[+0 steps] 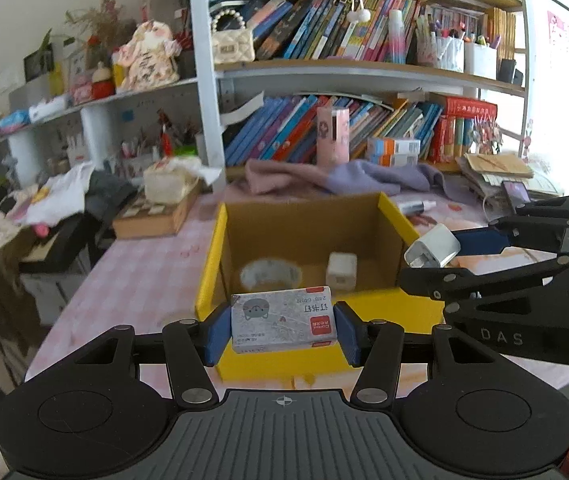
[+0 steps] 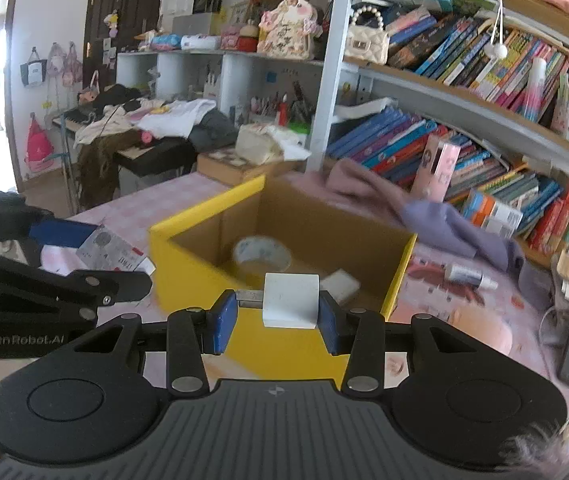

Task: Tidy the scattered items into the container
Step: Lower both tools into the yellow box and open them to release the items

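Left wrist view: left gripper [image 1: 283, 326] jaws clamp staple box [image 1: 283, 319], right gripper [image 2: 279, 307] jaws clamp charger plug [image 2: 290, 299]; carry step, next release both over yellow box [image 1: 326, 305].

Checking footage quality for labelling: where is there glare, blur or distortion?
Left wrist view: window glare whitens the right edge, fisheye bends the shelves, staples box sharp. Right wrist view: yellow box and tape roll slightly smeared, white charger crisp.

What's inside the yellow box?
Inside the yellow box lie a roll of tape and a white charger. The near wall and the held staple box hide the front floor.
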Tool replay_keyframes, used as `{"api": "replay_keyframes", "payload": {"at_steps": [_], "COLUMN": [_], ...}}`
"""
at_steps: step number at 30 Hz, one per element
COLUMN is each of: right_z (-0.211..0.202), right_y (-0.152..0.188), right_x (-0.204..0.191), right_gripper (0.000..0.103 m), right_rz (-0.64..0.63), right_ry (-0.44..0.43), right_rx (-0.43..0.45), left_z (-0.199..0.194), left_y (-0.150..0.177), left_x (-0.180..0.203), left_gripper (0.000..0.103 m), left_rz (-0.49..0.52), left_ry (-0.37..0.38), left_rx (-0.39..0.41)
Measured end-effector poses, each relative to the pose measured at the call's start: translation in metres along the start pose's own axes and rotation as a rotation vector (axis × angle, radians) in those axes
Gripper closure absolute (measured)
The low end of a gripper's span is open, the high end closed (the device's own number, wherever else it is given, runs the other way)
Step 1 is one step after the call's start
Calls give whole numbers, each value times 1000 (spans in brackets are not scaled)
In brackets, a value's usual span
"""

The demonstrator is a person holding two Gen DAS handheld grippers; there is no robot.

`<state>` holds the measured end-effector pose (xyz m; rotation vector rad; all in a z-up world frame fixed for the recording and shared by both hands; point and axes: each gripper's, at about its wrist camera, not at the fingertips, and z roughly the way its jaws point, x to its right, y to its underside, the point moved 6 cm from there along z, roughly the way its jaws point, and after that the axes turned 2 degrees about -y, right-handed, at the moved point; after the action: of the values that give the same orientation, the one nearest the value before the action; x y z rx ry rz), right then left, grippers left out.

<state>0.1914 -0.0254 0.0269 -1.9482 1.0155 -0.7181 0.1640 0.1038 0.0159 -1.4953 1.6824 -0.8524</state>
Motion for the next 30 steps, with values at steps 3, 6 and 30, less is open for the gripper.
{"api": "replay_keyframes", "payload": {"at_steps": [3,6,30], "right_z": [15,32,163], "right_y": [-11,-18,-10], "right_x": [13,25,46], "right_gripper": [63,63,63], "right_rz": [-11,-20,-329], "right_ry": [1,-4,-316], "right_rx": [1,-13,-383], "left_z": [17,35,155], "left_y": [-14,-25,-16], "left_x": [0,1,13], "left_gripper": [50,50,50], "left_rz": [17,37,300], "left_ry": [6,11,221], "left_rx": [6,-2,-392]}}
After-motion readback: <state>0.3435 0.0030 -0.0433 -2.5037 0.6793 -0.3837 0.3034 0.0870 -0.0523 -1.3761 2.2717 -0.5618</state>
